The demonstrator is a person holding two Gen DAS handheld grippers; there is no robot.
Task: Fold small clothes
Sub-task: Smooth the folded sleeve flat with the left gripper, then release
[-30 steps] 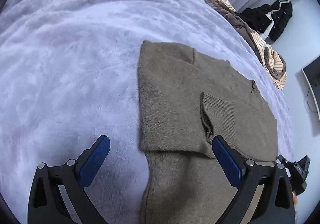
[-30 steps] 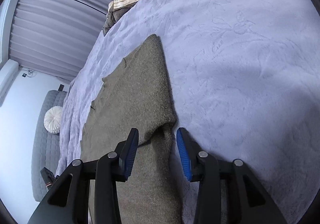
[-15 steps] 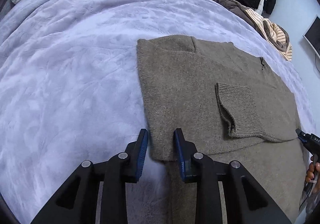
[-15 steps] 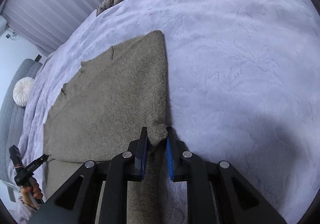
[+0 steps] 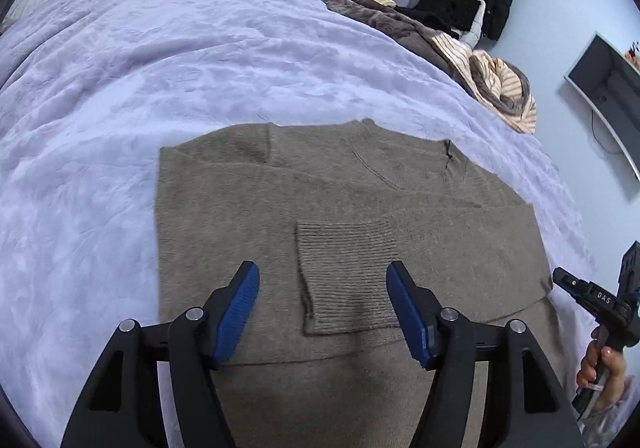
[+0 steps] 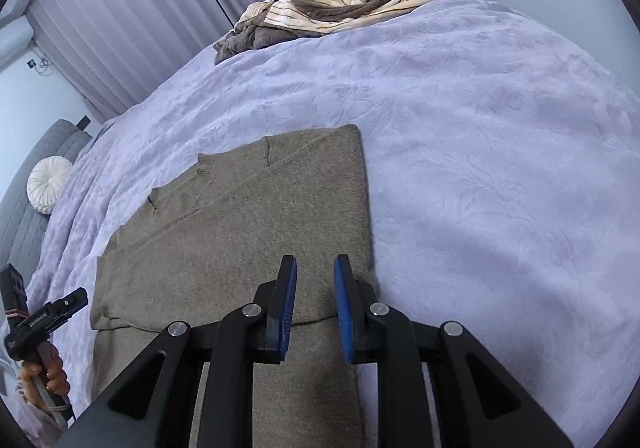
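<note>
A lavender plush blanket covered the bed, and on it, toward the near edge, lay the task's garment: an olive-brown knit sweater, fuzzy in texture, spread flat. Its upper part had been folded down over the lower, leaving a straight crosswise fold edge near the grippers, and the left side edge ran straight and clean. A sleeve lay folded across the body, its ribbed cuff resting on the middle of the sweater. A neckline seam showed near the far edge.

The left gripper hovered above the sweater, its jaws opening, released; the cuff showed in the gap between its blue pads but below them, with no pad pressing on it.

The right gripper hung over the sweater's right side, near its right edge. Its jaws stood narrowly apart and were opening, released, with the knit seen beneath the gap and nothing pinched.

At the bed's far right corner sat a heap of striped cream and brown clothes. A person's hand gripped the right gripper's handle at the frame's right edge.
</note>
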